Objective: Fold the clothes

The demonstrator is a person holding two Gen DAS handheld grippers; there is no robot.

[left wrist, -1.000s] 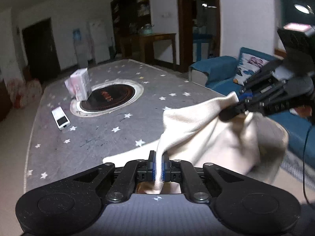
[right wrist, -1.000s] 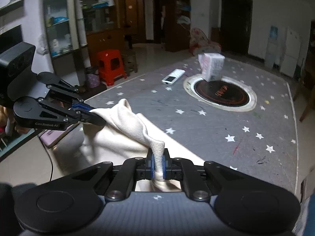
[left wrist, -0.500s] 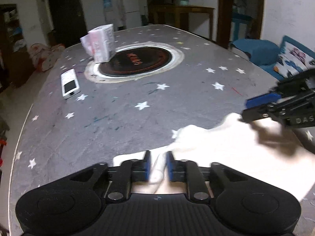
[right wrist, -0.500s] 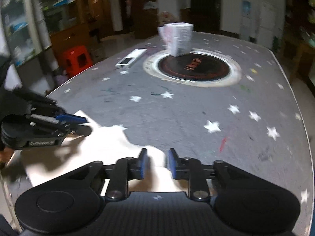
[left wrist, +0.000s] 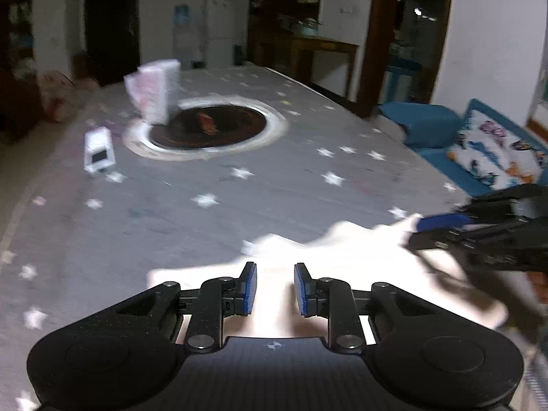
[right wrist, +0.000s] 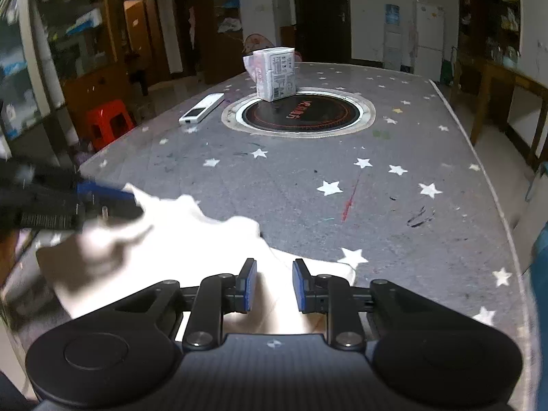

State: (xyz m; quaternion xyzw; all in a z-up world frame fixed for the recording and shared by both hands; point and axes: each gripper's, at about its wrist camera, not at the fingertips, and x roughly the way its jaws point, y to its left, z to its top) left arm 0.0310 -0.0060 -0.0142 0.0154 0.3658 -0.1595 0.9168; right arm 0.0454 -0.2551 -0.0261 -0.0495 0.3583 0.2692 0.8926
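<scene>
A cream-white garment (left wrist: pixel 342 263) lies flat on the near edge of the grey star-patterned table (left wrist: pixel 274 188); it also shows in the right wrist view (right wrist: pixel 164 239). My left gripper (left wrist: pixel 272 289) is open just above the cloth, holding nothing. My right gripper (right wrist: pixel 270 286) is open over the cloth too, empty. In the left wrist view the right gripper (left wrist: pixel 445 229) shows at the right over the cloth's far corner. In the right wrist view the left gripper (right wrist: pixel 113 198) shows at the left.
A round black induction plate (right wrist: pixel 298 113) is set in the table's middle. A white tissue pack (right wrist: pixel 274 72) stands at its edge and a white remote (right wrist: pixel 202 108) lies beside it. A red stool (right wrist: pixel 109 123) stands left of the table, a blue sofa (left wrist: pixel 479 147) to the right.
Both grippers held the cloth lifted a second ago. They lowered it onto the table, opened and let go. Now both jaws stand wider and the cloth lies flat.
</scene>
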